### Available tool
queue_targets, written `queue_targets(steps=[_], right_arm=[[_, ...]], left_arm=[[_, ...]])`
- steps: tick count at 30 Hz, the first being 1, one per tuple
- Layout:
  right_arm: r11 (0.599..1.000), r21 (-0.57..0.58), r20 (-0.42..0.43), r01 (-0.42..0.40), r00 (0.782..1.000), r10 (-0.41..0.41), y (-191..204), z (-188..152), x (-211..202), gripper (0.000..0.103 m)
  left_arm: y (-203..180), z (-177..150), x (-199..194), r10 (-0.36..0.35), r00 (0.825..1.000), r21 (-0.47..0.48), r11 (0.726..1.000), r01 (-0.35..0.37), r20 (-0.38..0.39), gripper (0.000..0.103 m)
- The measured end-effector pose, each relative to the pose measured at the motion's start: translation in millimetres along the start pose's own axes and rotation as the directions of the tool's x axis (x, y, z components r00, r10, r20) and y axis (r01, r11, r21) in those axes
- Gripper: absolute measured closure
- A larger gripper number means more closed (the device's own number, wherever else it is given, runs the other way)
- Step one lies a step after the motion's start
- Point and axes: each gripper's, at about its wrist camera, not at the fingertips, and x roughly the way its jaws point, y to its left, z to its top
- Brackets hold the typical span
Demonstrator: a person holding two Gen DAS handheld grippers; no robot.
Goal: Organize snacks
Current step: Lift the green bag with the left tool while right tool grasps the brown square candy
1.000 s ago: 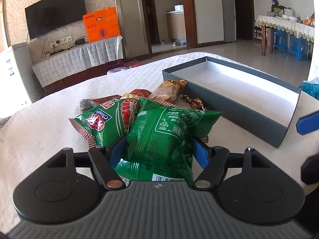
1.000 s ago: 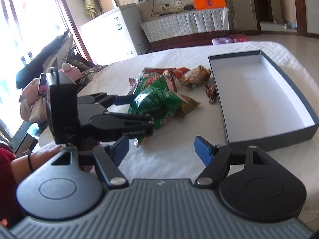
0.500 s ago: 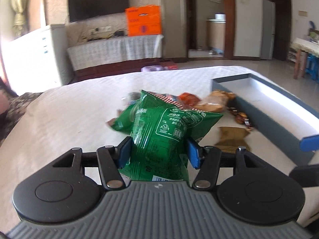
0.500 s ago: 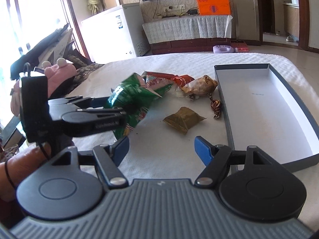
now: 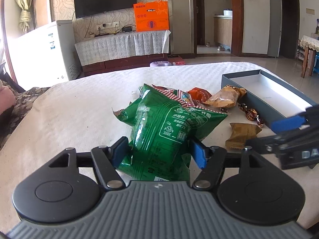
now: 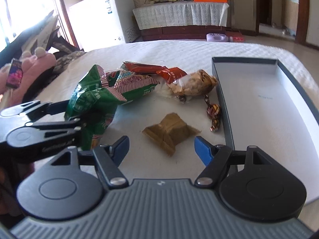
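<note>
Snacks lie in a loose heap on the white-covered counter [image 5: 79, 107], beside the long side wall of the grey box [image 5: 257, 99].

From your left wrist view, your left gripper [image 5: 158, 151] has the green snack bag [image 5: 165, 131] between its jaws; the jaws are opening, and the blue pads still sit against the bag's sides. The bag stands tilted up off the counter. Behind it lie a second green bag with a striped edge [image 5: 179, 95], an orange-red packet [image 5: 199, 93] and a clear-wrapped brown pastry [image 5: 225, 98]. A dark foil candy [image 5: 251, 113] lies close to the box wall, and an olive-brown packet [image 5: 243, 133] sits nearer you. The tip of your right gripper [image 5: 289, 123] enters from the right edge.

From your right wrist view, your right gripper [image 6: 161, 147] hovers with its jaws wide apart and nothing in them, just above the olive-brown packet [image 6: 171, 131]. The grey box [image 6: 223, 103] lies to the right, its white floor bare. Your left gripper [image 6: 65, 119] is at the left, with the green snack bag [image 6: 93, 103] in it.
</note>
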Motion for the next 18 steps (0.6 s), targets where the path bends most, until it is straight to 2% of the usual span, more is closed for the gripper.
queue_targets(steps=[3, 7, 8, 11, 15, 18], right_arm=[[0.986, -0.154, -0.018, 0.065, 0.998, -0.068, 13.7, 8.9, 17.6, 0.029], [0.94, -0.329, -0.075, 0.091, 0.99, -0.122, 24.2, 7.3, 43.0, 0.03], [0.938, -0.336, -0.067, 0.085, 0.991, -0.113, 23.4, 7.0, 45.0, 0.031], [0.969, -0.247, -0.097, 0.026, 0.994, -0.051, 13.6, 13.0, 47.1, 0.052], [0.972, -0.234, -0.103, 0.016, 0.994, -0.041, 14.9, 11.0, 44.5, 0.054], [0.975, -0.22, -0.107, 0.028, 0.993, -0.052, 15.2, 6.3, 37.1, 0.056]], left_arm=[[2.8, -0.6, 1.2, 0.002, 1.0, -0.009, 1.0, -0.002, -0.006, 0.024], [4.5, -2.0, -0.6, 0.002, 1.0, -0.005, 1.0, -0.002, -0.002, 0.023], [3.9, -2.1, -1.0, 0.003, 1.0, 0.003, 1.0, -0.003, 0.001, 0.023], [-1.3, -2.5, -4.6, 0.018, 1.0, 0.05, 0.999, -0.02, 0.023, 0.023], [-12.8, -3.7, -7.2, 0.004, 0.999, 0.116, 0.993, -0.009, 0.044, 0.024], [-21.1, -5.1, -7.4, -0.005, 0.999, 0.16, 0.987, -0.002, 0.044, 0.031]])
